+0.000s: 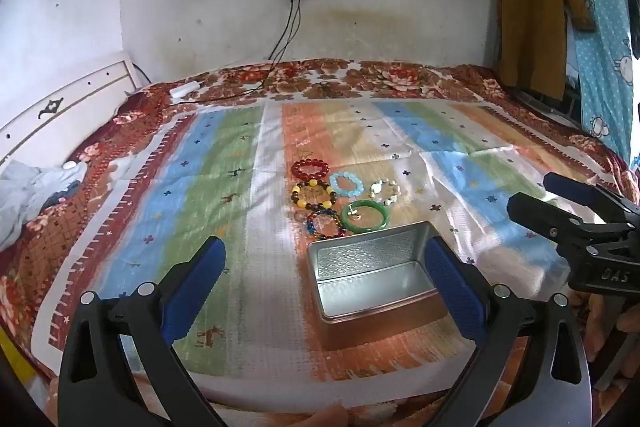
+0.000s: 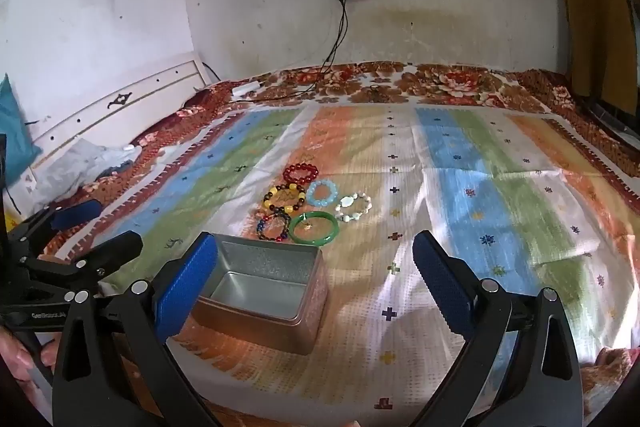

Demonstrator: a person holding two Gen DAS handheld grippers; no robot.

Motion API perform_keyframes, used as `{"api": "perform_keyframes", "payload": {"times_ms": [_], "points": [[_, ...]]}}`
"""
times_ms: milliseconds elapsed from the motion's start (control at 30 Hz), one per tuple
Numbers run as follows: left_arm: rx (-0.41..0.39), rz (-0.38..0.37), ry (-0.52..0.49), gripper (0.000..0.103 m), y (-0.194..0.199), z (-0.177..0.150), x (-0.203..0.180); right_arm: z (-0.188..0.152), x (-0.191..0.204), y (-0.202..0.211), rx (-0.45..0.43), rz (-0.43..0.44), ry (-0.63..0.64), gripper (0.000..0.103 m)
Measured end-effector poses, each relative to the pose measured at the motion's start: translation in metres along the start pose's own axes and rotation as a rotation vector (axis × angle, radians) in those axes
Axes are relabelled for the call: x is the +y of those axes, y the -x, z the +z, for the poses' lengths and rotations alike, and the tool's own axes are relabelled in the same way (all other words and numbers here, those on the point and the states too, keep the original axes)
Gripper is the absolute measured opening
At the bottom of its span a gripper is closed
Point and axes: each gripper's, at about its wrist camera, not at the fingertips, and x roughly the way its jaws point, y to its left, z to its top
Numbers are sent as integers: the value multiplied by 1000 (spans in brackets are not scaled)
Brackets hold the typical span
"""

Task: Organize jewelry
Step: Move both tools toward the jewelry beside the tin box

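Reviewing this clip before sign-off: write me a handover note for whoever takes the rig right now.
Left gripper: jaws wide open, holding nothing, above the near edge of the bed.
Right gripper: the same, open and empty.
Metal tin: open, nothing inside, on the striped cloth.
Six bracelets lie just beyond the tin: red, light blue, white, yellow and brown, dark multicoloured, green bangle.
Done: nothing yet.
Left: probably put all six in the tin.
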Motion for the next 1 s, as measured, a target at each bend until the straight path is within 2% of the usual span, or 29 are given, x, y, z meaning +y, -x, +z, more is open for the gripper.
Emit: {"api": "perform_keyframes", "payload": {"times_ms": [233,367,467,600,1000], "points": [[-12,-28,32,98,1,-4,9,-1,1,5,-25,17,0,99],[-16,-85,43,98,0,-2,13,-2,7,4,-18,15,20,99],[-41,-89,3,98,3,-2,6,-2,7,4,-19,19,19,99],[-26,-101,-31,98,1,1,-1,-1,6,3,-10,22,16,99],[-12,-130,25,98,0,2,10,-2,13,3,2,36,55,99]]}}
